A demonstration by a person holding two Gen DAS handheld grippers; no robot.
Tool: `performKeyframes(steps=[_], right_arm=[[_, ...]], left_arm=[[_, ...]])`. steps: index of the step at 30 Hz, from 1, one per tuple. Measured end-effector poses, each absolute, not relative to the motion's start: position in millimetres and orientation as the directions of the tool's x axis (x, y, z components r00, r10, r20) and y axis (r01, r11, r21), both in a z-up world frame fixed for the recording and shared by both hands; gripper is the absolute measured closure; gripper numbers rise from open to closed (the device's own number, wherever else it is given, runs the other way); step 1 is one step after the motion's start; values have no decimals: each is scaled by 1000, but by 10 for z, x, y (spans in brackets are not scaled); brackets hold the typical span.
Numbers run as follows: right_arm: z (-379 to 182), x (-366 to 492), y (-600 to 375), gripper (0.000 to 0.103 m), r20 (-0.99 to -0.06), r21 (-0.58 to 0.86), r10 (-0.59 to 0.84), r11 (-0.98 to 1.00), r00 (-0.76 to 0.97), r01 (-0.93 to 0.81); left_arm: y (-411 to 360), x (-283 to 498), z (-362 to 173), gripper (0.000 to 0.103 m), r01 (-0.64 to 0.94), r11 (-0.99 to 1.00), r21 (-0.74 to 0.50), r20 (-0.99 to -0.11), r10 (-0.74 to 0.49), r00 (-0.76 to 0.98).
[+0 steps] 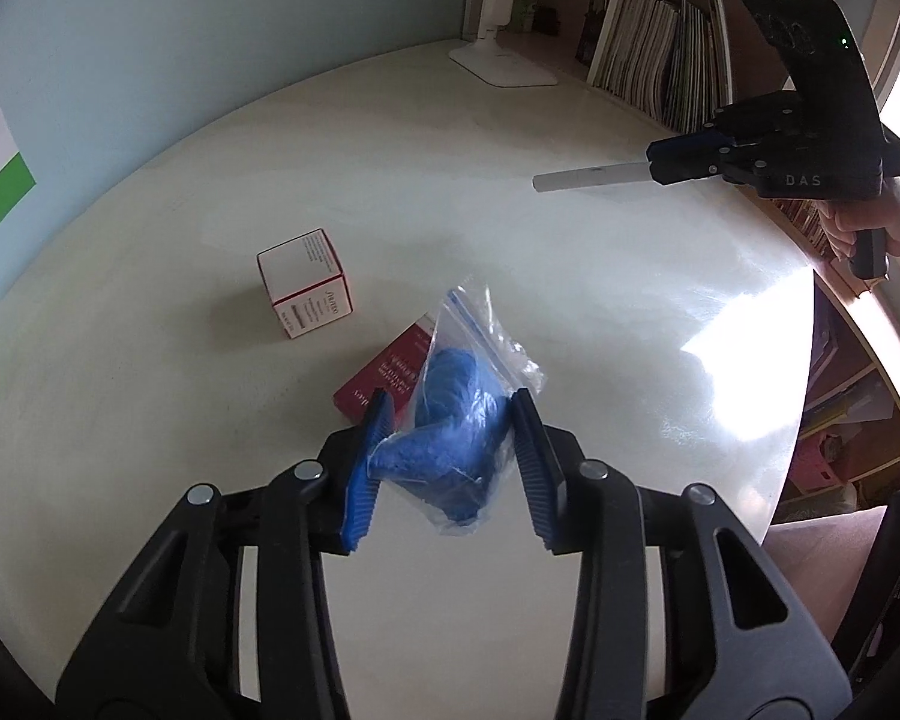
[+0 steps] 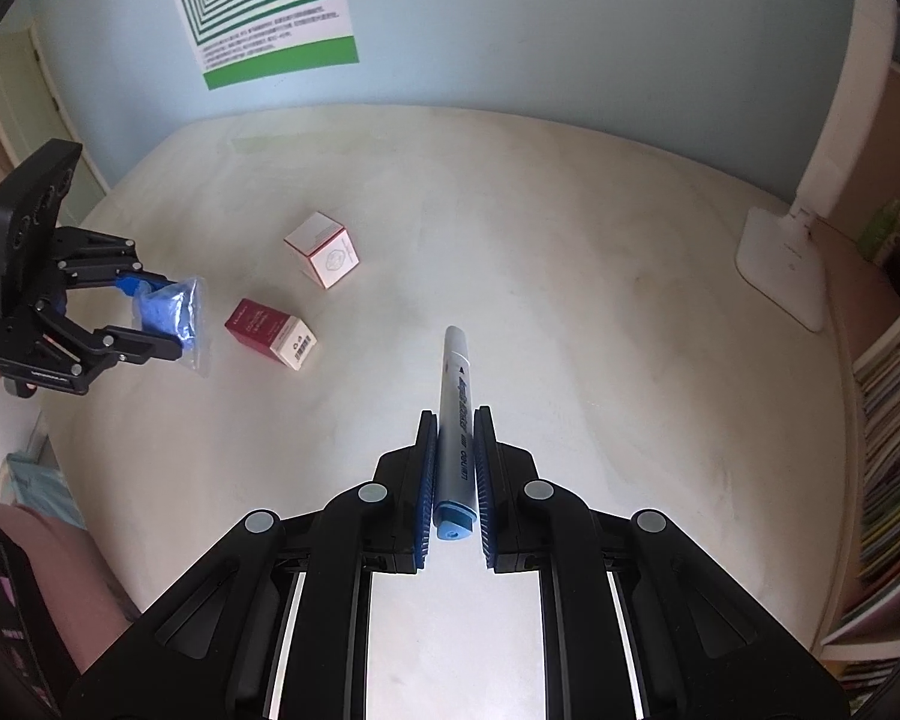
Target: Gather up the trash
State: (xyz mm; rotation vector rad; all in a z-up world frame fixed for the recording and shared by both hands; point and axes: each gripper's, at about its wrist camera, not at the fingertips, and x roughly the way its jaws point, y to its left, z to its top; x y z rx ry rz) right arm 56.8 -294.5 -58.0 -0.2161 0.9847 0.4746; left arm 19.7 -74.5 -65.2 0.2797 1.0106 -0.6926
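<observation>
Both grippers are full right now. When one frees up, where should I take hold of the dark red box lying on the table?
Come from above and close across the dark red box on its long side faces, near the middle. It lies flat on the table with open space around it; the white cube box stands apart, so the fingers should clear it.

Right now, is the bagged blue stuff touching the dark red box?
Apart. The right wrist view shows the plastic bag lifted in the left tool, with bare table between it and the dark red box.
</observation>
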Motion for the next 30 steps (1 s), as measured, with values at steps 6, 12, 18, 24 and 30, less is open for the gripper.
performKeyframes(steps=[6, 12, 18, 24, 30], right_arm=[[-555, 444, -3069, 90, -838, 34, 264, 899, 478, -436], [-529, 236, -3135, 90, -836, 28, 224, 929, 501, -369], [-481, -82, -3144, 90, -821, 16, 168, 962, 546, -271], [-439, -552, -3093, 90, -809, 7, 102, 987, 580, -164], [-470, -985, -3092, 90, -808, 10, 45, 998, 588, -62]], left_arm=[[-950, 206, -699, 77, 694, 712, -106, -851, -426, 307], [-1071, 174, -712, 79, 735, 663, -141, -834, -480, 273], [-1113, 55, -685, 79, 793, 594, -136, -832, -503, 234], [-1197, -92, -649, 79, 854, 505, -126, -828, -528, 189], [-1323, -285, -639, 79, 904, 411, -117, -826, -546, 141]])
